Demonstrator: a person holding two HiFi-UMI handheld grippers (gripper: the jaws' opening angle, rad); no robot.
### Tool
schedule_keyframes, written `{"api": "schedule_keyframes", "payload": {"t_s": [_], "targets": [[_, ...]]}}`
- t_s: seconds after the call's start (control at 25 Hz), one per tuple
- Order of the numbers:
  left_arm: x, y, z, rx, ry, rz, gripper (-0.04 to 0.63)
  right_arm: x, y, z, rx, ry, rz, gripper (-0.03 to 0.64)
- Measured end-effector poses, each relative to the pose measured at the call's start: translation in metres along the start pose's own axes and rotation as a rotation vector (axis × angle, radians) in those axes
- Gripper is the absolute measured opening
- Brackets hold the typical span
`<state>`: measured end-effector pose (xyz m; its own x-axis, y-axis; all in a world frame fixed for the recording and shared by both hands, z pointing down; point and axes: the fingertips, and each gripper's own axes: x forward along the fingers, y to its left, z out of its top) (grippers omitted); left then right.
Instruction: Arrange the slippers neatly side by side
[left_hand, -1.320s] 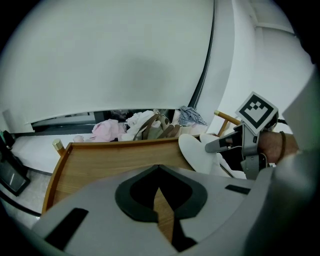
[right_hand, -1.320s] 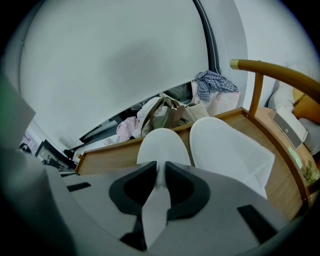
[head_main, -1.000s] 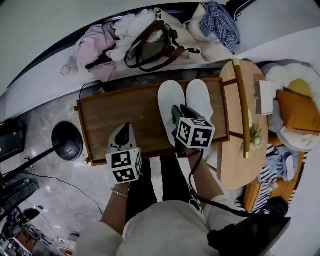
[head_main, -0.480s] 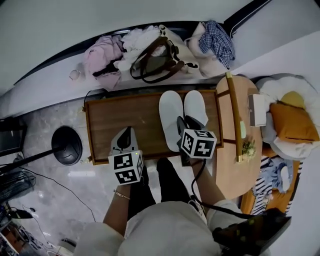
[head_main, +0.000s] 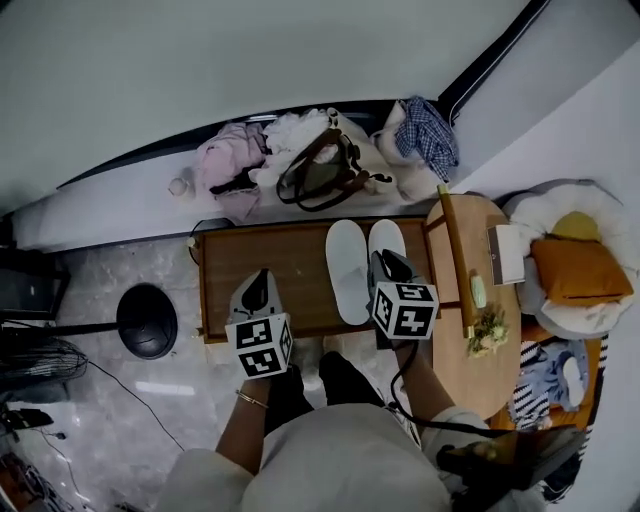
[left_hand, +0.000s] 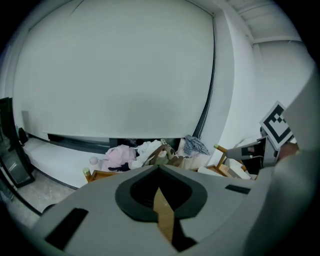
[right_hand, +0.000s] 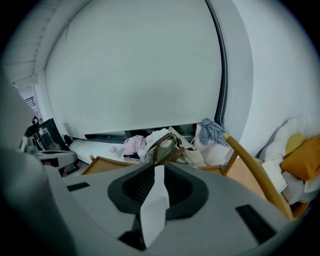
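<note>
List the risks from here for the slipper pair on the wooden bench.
1. The right gripper, whose jaws have just been closing with nothing between them, hangs right over the slippers. A dip might knock the pair crooked.
2. The left-hand slipper reaches close to the front edge of the wooden bench. A knock there may tip it off.

- Bare along the left half of the low table (head_main: 262, 255); free to pass.
- Right end taken by two slippers (head_main: 348, 270).
- Far edge hemmed by bag (head_main: 322, 172), clothes (head_main: 228, 160).
</note>
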<state>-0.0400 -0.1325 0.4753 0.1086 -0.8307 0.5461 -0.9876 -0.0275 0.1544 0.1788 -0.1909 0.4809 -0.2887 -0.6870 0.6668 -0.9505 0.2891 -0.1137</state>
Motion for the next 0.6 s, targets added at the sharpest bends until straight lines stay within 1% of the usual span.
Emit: {"api": "schedule_keyframes", "payload": {"t_s": [0.16, 0.32, 0.44, 0.6], "targets": [[-0.012, -0.002, 0.027, 0.001, -0.060, 0.001, 0.005, -0.017, -0.001, 0.016, 0.015, -0.043, -0.003, 0.049], [-0.020, 0.000, 0.051, 0.009, -0.112, -0.002, 0.005, -0.033, -0.002, 0.028, 0.023, -0.084, 0.000, 0.040], [-0.023, 0.002, 0.065, 0.013, -0.143, -0.006, 0.005, -0.045, -0.007, 0.036, 0.030, -0.119, -0.019, 0.035], [-0.022, -0.002, 0.086, 0.036, -0.179, -0.016, 0.005, -0.055, -0.022, 0.062, 0.039, -0.181, -0.048, 0.034]]}}
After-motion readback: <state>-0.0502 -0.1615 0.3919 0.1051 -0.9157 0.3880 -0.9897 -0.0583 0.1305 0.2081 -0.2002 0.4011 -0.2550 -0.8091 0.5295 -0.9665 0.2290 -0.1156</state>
